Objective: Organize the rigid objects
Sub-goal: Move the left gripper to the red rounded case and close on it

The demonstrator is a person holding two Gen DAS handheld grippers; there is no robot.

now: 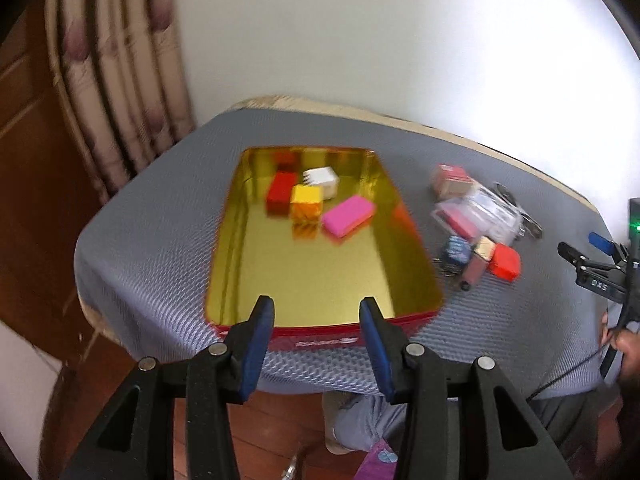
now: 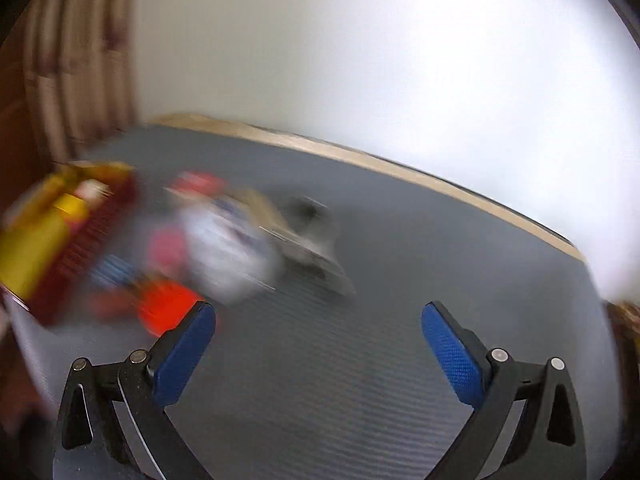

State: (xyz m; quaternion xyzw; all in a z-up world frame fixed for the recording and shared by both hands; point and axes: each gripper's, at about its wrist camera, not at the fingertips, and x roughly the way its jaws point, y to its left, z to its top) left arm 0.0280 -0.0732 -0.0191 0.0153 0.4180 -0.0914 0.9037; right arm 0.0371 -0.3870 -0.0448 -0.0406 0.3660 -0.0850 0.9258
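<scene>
An open tin [image 1: 320, 330], red outside and gold inside, sits on the grey mat. In it lie a red block [image 1: 280, 192], a yellow-orange block [image 1: 306, 204], a white block [image 1: 322, 180] and a pink block [image 1: 348, 216]. My left gripper [image 1: 317, 306] hovers at the tin's near wall, open, with nothing between its pads. Right of the tin lies a pile: an orange-red block [image 1: 506, 260], a clear case [image 1: 480, 212], a pink box [image 1: 452, 178], keys. The right wrist view is blurred. My right gripper [image 2: 318, 312] stands wide open over bare mat, with the orange-red block [image 2: 168, 304] just left of its left finger.
The mat covers a small table [image 1: 360, 110] against a white wall, with a curtain [image 1: 108, 80] at the left. A person's leg [image 1: 360, 420] and wooden floor show below the table's near edge. The right gripper [image 1: 584, 246] also shows at the right edge of the left wrist view.
</scene>
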